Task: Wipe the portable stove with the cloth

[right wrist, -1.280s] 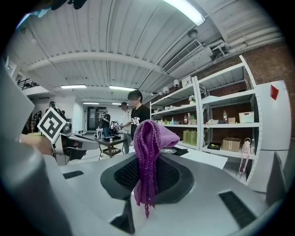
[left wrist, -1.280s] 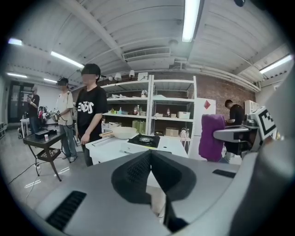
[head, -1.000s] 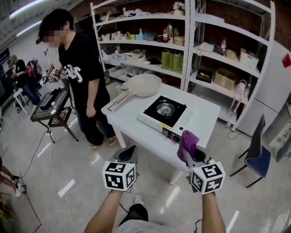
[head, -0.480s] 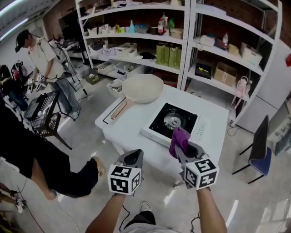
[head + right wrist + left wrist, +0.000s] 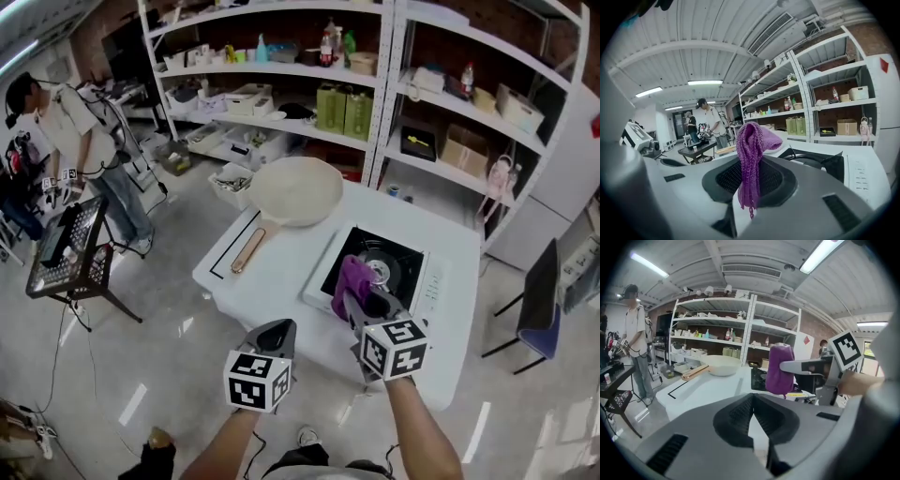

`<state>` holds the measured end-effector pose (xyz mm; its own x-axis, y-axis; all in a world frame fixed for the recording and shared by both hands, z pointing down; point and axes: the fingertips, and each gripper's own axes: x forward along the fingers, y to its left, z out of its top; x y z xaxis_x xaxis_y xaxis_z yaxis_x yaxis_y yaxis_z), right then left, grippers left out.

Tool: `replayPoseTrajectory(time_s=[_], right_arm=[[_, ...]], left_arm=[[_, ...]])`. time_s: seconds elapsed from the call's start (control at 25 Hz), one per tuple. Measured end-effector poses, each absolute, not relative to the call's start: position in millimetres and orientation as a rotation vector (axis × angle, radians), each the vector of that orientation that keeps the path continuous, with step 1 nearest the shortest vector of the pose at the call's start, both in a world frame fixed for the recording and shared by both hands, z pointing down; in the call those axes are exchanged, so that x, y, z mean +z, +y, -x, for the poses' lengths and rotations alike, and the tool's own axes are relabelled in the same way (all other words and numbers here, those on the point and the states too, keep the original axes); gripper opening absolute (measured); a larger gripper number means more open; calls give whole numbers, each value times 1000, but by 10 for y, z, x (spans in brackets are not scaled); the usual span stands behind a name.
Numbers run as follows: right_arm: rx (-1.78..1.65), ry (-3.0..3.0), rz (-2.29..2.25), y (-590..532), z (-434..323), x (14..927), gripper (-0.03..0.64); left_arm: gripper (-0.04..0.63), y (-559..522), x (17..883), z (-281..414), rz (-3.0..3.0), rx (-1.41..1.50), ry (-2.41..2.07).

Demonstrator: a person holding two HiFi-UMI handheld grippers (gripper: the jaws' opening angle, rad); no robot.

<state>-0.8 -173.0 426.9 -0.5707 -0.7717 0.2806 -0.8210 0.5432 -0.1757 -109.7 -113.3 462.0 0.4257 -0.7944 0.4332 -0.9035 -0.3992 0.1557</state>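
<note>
The portable stove [image 5: 424,283], white with a black top and a round burner, sits on the right half of a white table [image 5: 281,267]. My right gripper [image 5: 361,305] is shut on a purple knitted cloth [image 5: 352,280] that hangs over the stove's near left edge. In the right gripper view the cloth [image 5: 751,154] stands up between the jaws, with the stove [image 5: 853,168] just ahead. My left gripper [image 5: 274,335] is shut and empty, below the table's near edge. The left gripper view shows the cloth [image 5: 780,369] and the right gripper to its right.
A cream frying pan [image 5: 295,190] with a wooden handle lies on the table's far left. White shelving [image 5: 394,84] with boxes and bottles stands behind. A person [image 5: 66,141] stands at far left by a black cart [image 5: 61,248]. A blue chair [image 5: 539,323] is at right.
I have come closer to the table; both grippers moved forward, and the cloth now hangs over the stove's edge. The person in black has left the view.
</note>
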Motion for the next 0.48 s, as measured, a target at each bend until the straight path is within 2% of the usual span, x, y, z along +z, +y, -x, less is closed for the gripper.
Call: replayPoseTrajectory(time_s=[0.28, 0.48], right_arm=[[494, -2548, -1533, -2031, 47, 4477, 66], [419, -2468, -1578, -2104, -36, 4568, 66]], left_arm=[[3, -1280, 4683, 1216, -2319, 432, -1429], [3, -1362, 4719, 1153, -2329, 461, -1417]])
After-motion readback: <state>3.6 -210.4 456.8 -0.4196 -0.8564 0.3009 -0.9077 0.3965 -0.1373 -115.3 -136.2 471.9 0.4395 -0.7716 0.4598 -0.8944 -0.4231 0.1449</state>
